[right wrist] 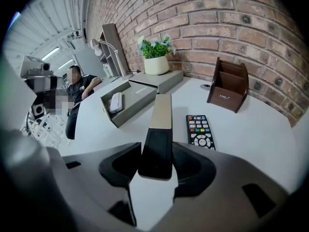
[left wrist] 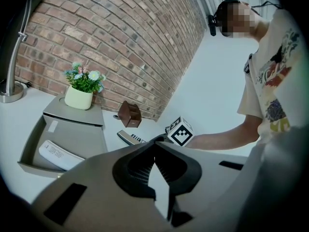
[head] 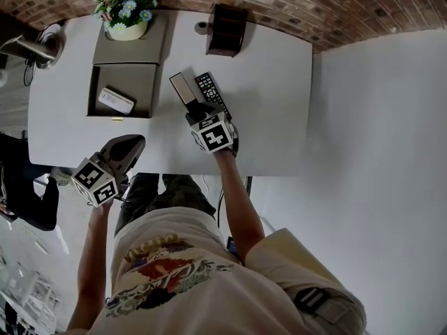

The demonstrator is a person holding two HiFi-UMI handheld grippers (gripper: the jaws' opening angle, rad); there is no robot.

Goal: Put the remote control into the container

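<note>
While right tongs (right wrist: 155, 153) pinch remote control (right wrist: 161, 122) at its dark end | I judge it stiff, light, slick, tip-heavy | left tongs (left wrist: 154, 144) pressed together, empty

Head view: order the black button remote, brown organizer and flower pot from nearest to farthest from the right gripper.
1. Black button remote, at centre, just ahead.
2. Brown organizer, straight ahead by the brick wall.
3. Flower pot, far left corner.

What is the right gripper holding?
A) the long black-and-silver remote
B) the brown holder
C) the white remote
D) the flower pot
A: the right gripper has its jaws pressed on the long black-and-silver remote; the white remote lies in the grey box.
</note>
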